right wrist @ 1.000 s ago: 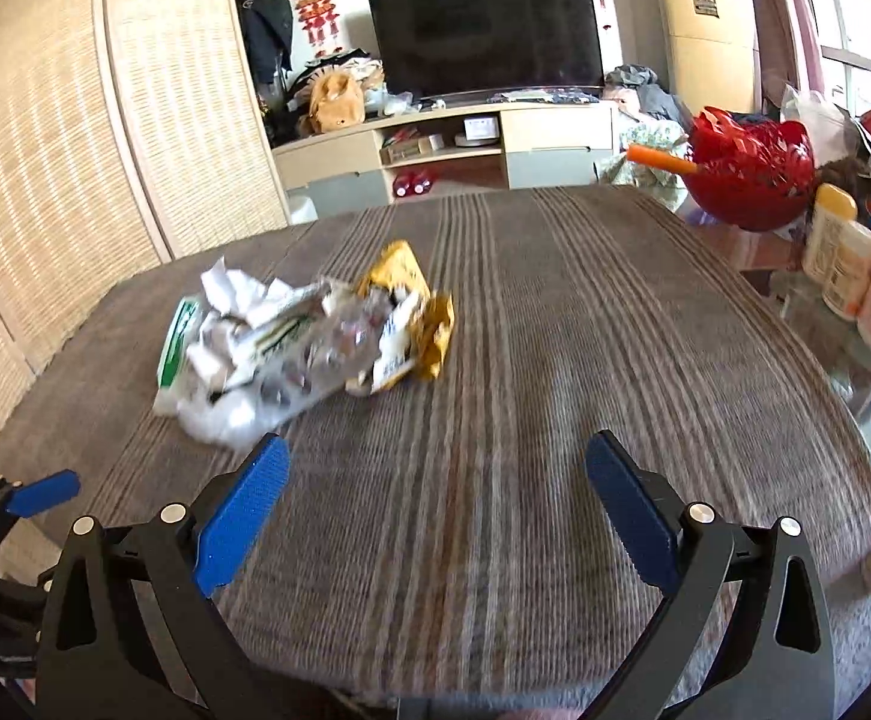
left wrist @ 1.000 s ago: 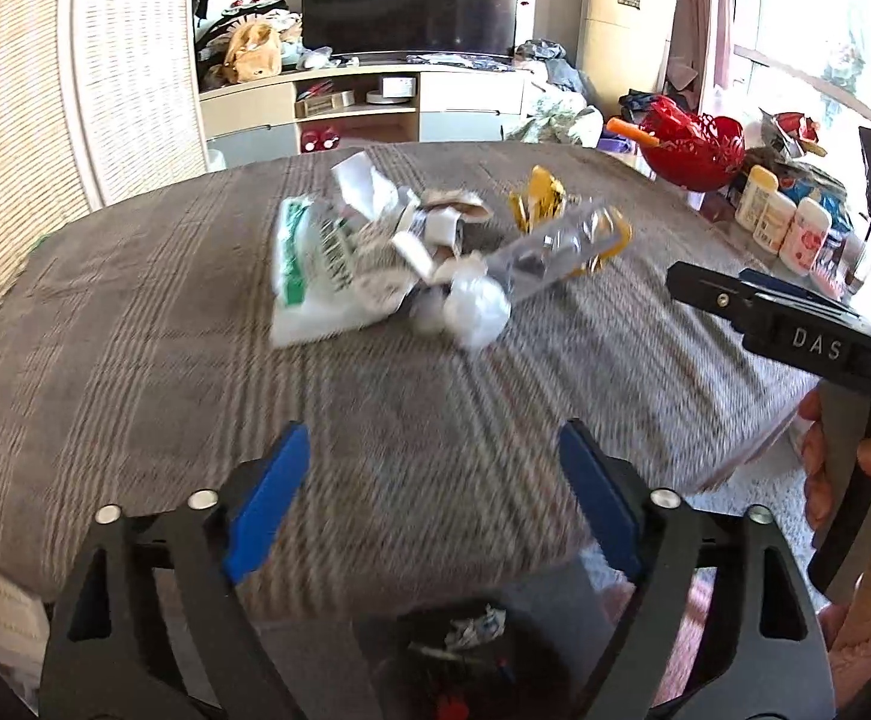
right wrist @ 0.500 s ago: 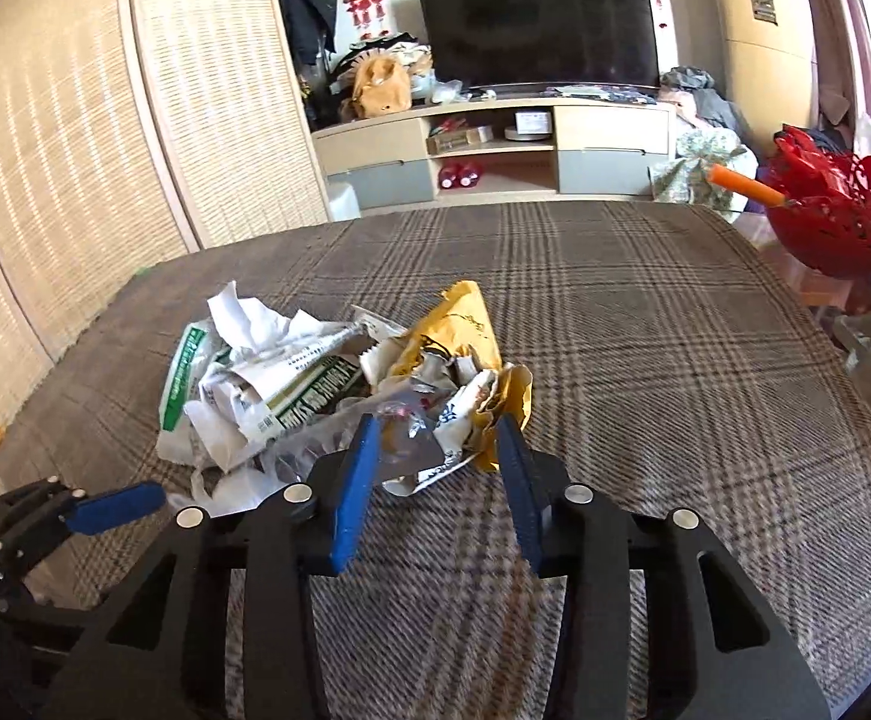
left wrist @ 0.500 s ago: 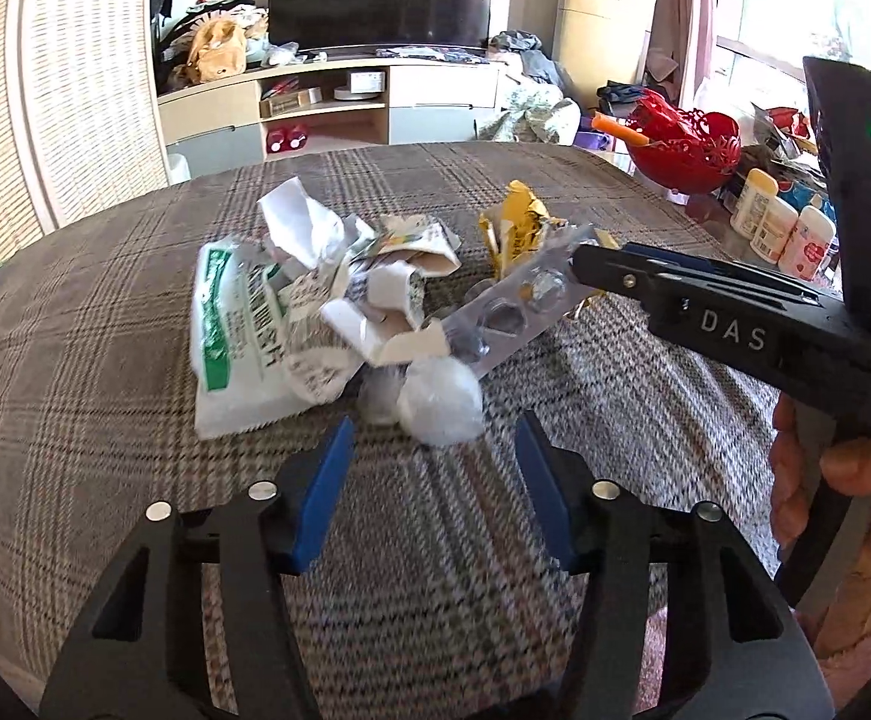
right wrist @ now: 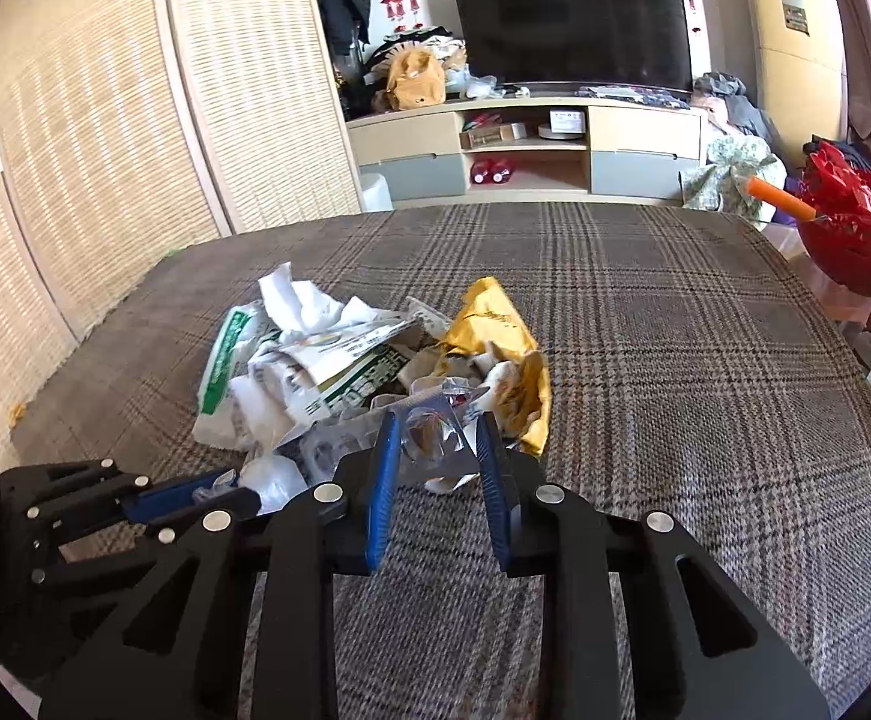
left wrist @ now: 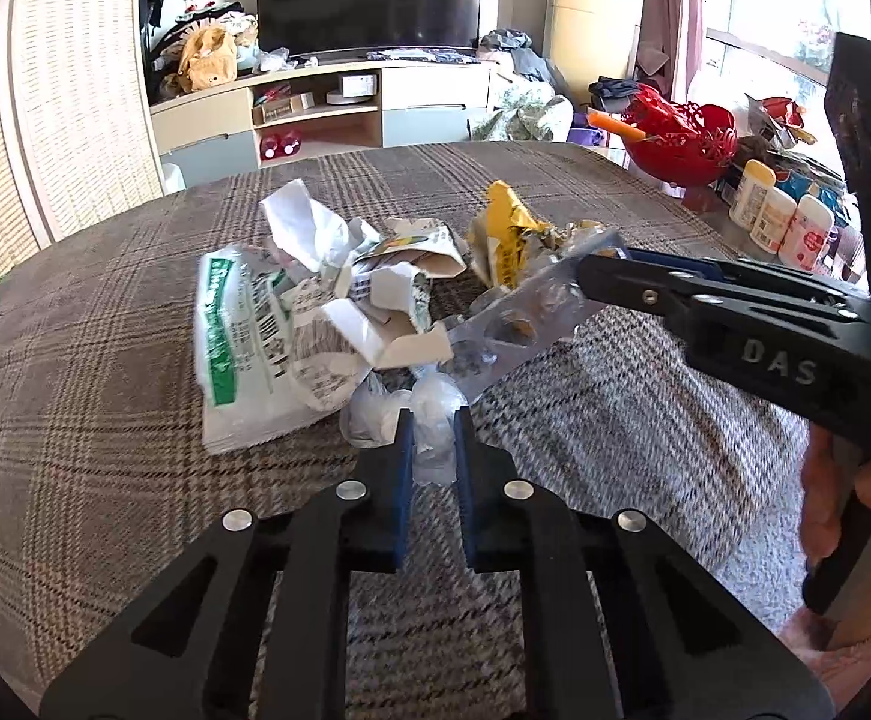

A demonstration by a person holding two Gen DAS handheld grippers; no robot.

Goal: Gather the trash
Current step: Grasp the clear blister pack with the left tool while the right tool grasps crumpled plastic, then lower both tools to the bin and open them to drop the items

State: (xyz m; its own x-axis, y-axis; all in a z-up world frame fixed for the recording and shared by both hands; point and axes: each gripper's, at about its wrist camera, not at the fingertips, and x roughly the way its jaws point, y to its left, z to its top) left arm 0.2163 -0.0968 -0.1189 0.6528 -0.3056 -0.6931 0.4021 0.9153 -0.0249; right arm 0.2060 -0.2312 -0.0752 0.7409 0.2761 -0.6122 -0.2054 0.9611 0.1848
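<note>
Bright daylight, strong fisheye curve

Sun enters through the window (left wrist: 777, 48) at the upper right of the left wrist view, overexposed there. Both frames bend hard toward dark rounded corners; the television (right wrist: 573, 30) screen shows soft glare. Focus is mostly sharp.

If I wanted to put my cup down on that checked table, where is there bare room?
Bare cloth lies right of the yellow wrapper, running to the table edge near the red basket, and along the far edge toward the TV stand. The middle-left is crowded: the trash pile with the left tool and right tool in it.
</note>
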